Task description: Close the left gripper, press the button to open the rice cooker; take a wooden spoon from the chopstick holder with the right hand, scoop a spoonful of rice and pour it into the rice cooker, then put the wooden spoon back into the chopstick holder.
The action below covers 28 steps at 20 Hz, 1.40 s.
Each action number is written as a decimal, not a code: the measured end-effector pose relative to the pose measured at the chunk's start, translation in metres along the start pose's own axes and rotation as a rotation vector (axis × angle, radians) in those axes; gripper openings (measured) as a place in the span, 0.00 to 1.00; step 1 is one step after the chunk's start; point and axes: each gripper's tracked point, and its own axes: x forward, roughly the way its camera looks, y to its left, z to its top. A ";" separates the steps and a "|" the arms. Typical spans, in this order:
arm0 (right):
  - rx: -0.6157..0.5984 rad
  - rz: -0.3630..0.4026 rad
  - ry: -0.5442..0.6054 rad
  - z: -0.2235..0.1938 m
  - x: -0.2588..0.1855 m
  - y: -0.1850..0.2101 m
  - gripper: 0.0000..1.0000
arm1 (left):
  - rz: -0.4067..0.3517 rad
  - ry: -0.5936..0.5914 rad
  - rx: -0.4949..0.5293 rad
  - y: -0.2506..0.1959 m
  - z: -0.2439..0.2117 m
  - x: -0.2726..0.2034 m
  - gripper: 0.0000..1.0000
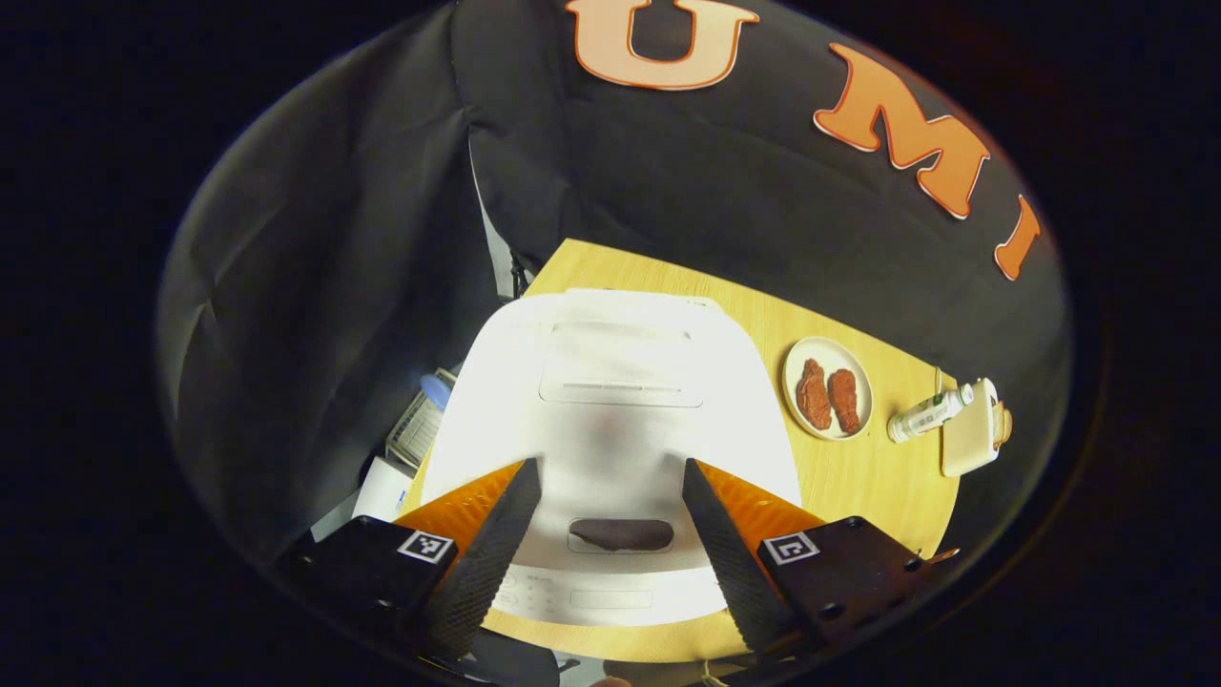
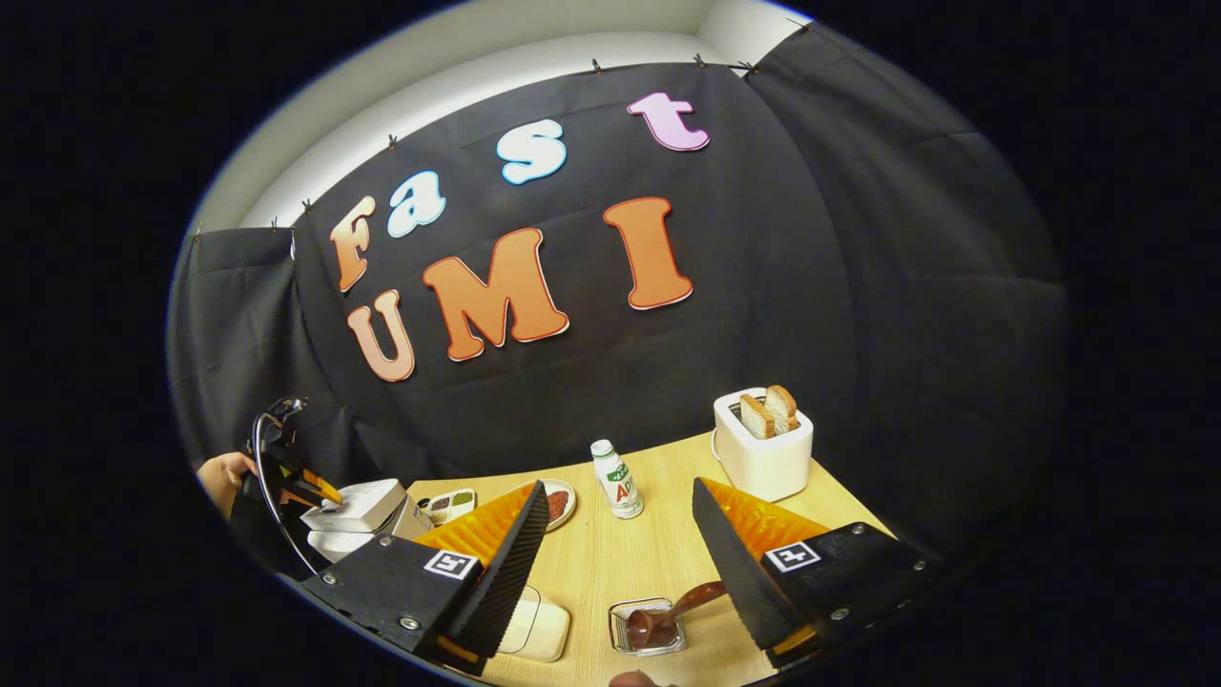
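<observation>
The white rice cooker (image 1: 610, 382) sits directly below my left gripper (image 1: 610, 468), lid down. The gripper's fingers stand open on either side of the dark oval button (image 1: 620, 534) without touching it. In the right gripper view the same cooker (image 2: 358, 515) is far left, with the left gripper (image 2: 310, 489) and a hand (image 2: 224, 477) over it. My right gripper (image 2: 620, 487) is open and holds nothing, above the table. A brown wooden spoon (image 2: 668, 615) rests in a small wire chopstick holder (image 2: 620, 639) just below, near the right finger.
On the wooden table (image 2: 610, 563) are a plate of meat (image 1: 827, 388), a small bottle (image 2: 617, 480), a white toaster with bread (image 2: 763, 444), a sauce dish (image 2: 448, 504) and a white rounded container (image 2: 539, 625) by the front edge. Black cloth walls close in behind.
</observation>
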 end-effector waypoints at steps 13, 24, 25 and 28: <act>-0.085 0.032 -0.042 0.021 0.024 0.022 0.94 | -0.204 -0.239 -0.068 -0.063 -0.003 -0.047 1.00; -0.126 0.178 -0.073 0.030 0.056 0.101 0.94 | -0.187 -0.871 -0.027 -0.099 0.004 -0.222 1.00; -0.132 0.186 -0.086 0.035 0.056 0.107 0.94 | -0.167 -0.907 -0.021 -0.099 0.002 -0.232 1.00; -0.157 0.209 -0.138 0.051 0.051 0.123 0.94 | -0.136 -0.997 -0.002 -0.105 -0.006 -0.257 1.00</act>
